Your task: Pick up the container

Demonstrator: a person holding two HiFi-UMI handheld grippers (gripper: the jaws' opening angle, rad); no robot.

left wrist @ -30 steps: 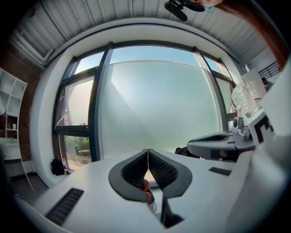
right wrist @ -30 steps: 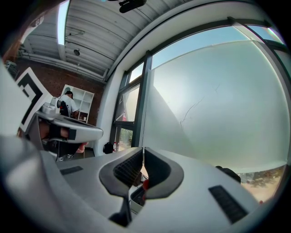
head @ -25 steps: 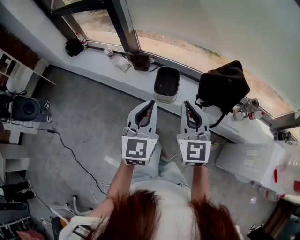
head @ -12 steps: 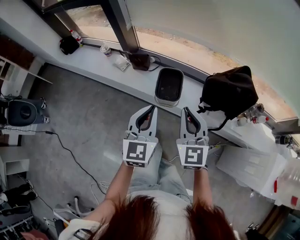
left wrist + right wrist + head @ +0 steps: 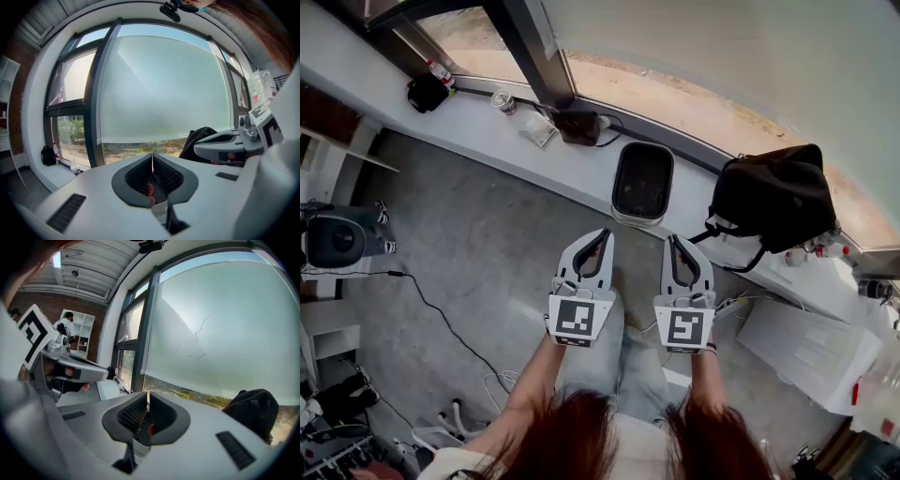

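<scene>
On the white window ledge (image 5: 478,127), straight ahead of the person, stands the container (image 5: 642,181), a rounded rectangular tub with a pale rim and a dark inside. It sits alone, touched by neither tool. Below it, over the grey floor (image 5: 478,244), the person holds both tools side by side, pointing toward the tub but apart from it. The left gripper (image 5: 605,232) has its jaws pressed together with nothing between them, and the right gripper (image 5: 673,239) is closed and empty in the same way. To the right of the tub a black bag (image 5: 773,197) rests on the ledge. Farther left along the ledge are a dark pouch (image 5: 579,122), a cup (image 5: 501,99) and a bottle (image 5: 439,72).
</scene>
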